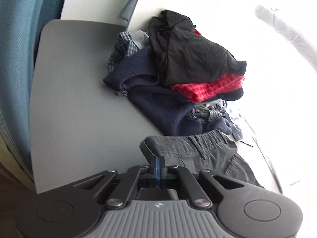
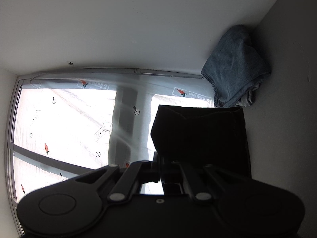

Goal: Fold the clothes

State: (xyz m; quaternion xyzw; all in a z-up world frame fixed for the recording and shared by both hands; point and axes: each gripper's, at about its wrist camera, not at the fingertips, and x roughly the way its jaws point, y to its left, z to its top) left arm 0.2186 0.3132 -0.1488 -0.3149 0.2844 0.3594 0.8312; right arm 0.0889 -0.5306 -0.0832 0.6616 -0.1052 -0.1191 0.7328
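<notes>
My left gripper (image 1: 158, 159) is shut on the waistband corner of dark grey trousers (image 1: 206, 154), which lie at the lower right of the grey table (image 1: 75, 91). Behind them is a pile of clothes: a navy sweater (image 1: 158, 103), a red checked shirt (image 1: 210, 87), a black garment (image 1: 190, 55) on top and a blue checked shirt (image 1: 122, 47). In the right wrist view, my right gripper (image 2: 158, 164) is shut on the dark trousers (image 2: 202, 134), held up as a dark folded shape against the window.
A folded blue denim garment (image 2: 237, 67) lies in the corner by the wall. A window covered with printed plastic film (image 2: 65, 123) fills the left of the right wrist view. A blue upholstered seat (image 1: 15, 39) stands beyond the table's left edge.
</notes>
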